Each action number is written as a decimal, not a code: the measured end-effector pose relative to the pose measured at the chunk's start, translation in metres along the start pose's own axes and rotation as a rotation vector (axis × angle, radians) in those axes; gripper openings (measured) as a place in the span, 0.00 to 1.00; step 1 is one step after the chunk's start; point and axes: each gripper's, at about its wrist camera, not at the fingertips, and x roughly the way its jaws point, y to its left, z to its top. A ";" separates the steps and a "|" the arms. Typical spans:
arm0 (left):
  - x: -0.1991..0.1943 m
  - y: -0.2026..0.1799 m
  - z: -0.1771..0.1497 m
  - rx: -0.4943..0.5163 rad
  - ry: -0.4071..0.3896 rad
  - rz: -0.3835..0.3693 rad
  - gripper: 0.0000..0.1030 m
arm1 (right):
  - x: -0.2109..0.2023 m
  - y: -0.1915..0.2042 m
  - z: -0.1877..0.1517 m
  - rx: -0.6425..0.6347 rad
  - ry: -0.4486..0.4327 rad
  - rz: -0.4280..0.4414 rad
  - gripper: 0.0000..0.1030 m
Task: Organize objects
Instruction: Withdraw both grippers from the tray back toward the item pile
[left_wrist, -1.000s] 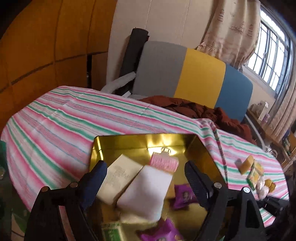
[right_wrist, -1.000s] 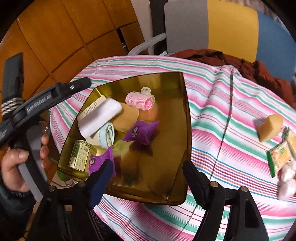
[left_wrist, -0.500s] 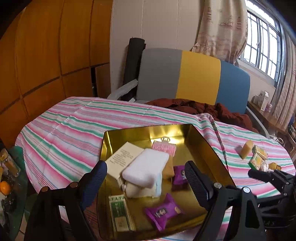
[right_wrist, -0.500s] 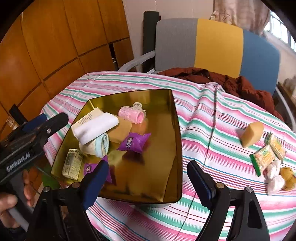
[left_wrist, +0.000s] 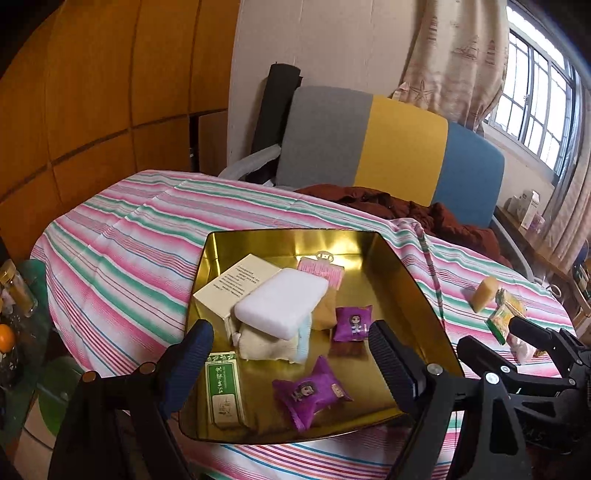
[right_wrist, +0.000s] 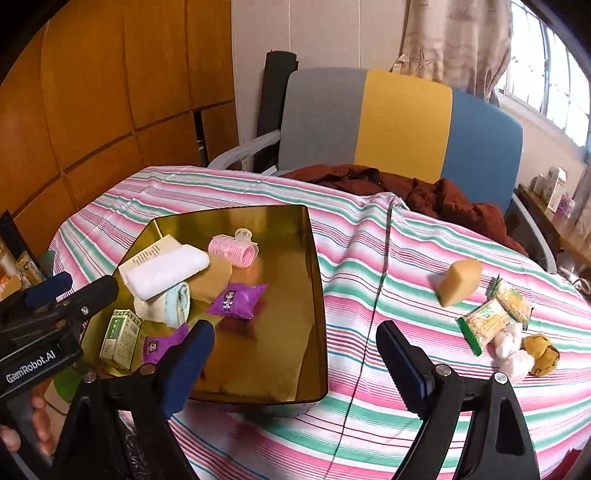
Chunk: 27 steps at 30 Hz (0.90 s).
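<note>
A gold tray (left_wrist: 417, 288) (right_wrist: 310, 266) sits on the striped tablecloth. It holds a white sponge (left_wrist: 282, 302) (right_wrist: 166, 271), a cream box (left_wrist: 232, 284), rolled cloths (left_wrist: 266, 343), a pink hair roller (right_wrist: 232, 253), two purple packets (left_wrist: 306, 393) (right_wrist: 236, 301) and a green box (left_wrist: 223, 387) (right_wrist: 120, 334). To the right lie a tan wedge (right_wrist: 458, 282), snack packets (right_wrist: 487, 321), cotton balls (right_wrist: 511, 354) and a brown lump (right_wrist: 541, 352). My left gripper (left_wrist: 291, 365) is open and empty above the tray's near edge. My right gripper (right_wrist: 295, 363) is open and empty, near the tray's right corner.
A grey, yellow and blue chair (left_wrist: 388, 147) with a dark red garment (right_wrist: 424, 192) stands behind the table. Wood panelling (left_wrist: 92, 92) is at the left. Jars and an orange (left_wrist: 7, 336) sit low at the left. A window (left_wrist: 535, 92) is at the right.
Both grippers have pulled back and up from the tray, so more of the table shows. Both stay open and empty. The tray's contents have not moved.
</note>
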 end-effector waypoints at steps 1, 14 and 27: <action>-0.001 -0.001 0.000 0.005 -0.003 -0.001 0.85 | -0.001 0.000 0.000 0.001 -0.003 -0.001 0.87; -0.005 -0.014 0.003 0.063 -0.013 -0.011 0.85 | -0.007 -0.009 -0.002 0.012 -0.039 -0.021 0.89; -0.008 -0.029 0.005 0.113 -0.023 -0.133 0.85 | -0.001 -0.031 -0.004 0.033 -0.018 -0.056 0.91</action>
